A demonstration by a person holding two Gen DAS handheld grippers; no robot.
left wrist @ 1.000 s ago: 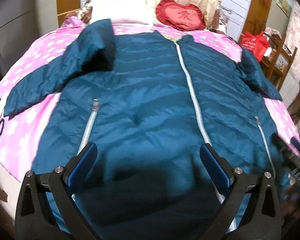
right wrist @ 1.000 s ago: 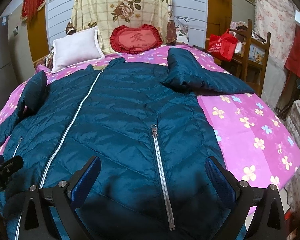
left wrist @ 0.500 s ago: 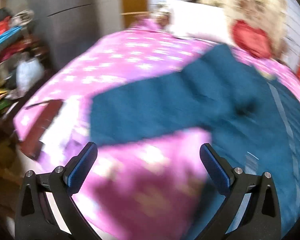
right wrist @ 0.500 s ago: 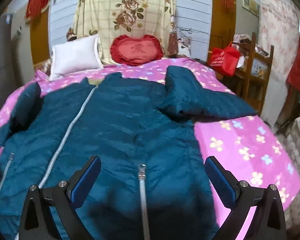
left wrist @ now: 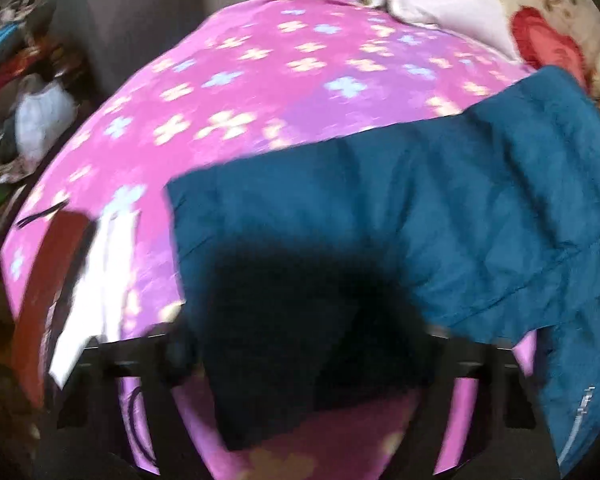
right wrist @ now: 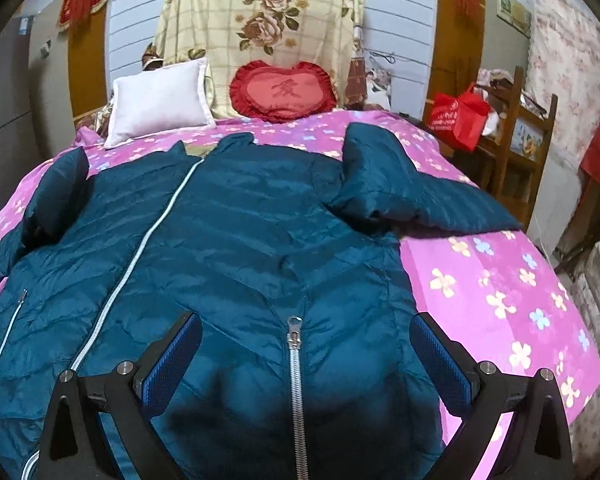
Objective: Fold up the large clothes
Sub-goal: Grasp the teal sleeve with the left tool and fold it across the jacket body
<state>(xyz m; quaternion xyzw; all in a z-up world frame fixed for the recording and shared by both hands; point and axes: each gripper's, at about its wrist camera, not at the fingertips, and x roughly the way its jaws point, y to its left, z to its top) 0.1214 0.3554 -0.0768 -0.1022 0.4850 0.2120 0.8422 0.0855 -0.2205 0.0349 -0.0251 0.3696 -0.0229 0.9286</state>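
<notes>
A large teal puffer jacket (right wrist: 236,240) lies front up on a pink flowered bedspread (right wrist: 500,288), zipped, with both sleeves out to the sides. My right gripper (right wrist: 304,360) is open and empty, low over the jacket's right pocket zipper (right wrist: 294,380). In the blurred left wrist view the jacket's left sleeve (left wrist: 380,216) lies across the bedspread (left wrist: 260,72). My left gripper (left wrist: 312,360) is low over the sleeve's cuff end, jaws apart on either side of it, fingers blurred and dark.
A white pillow (right wrist: 160,100) and a red heart cushion (right wrist: 284,92) sit at the bed's head. A wooden shelf with a red bag (right wrist: 460,116) stands right of the bed. A dark red object (left wrist: 48,292) and clutter lie at the left bed edge.
My left gripper has swung left from the jacket's body and come down over the left sleeve's cuff. My right gripper has dropped lower and closer over the right pocket zipper.
</notes>
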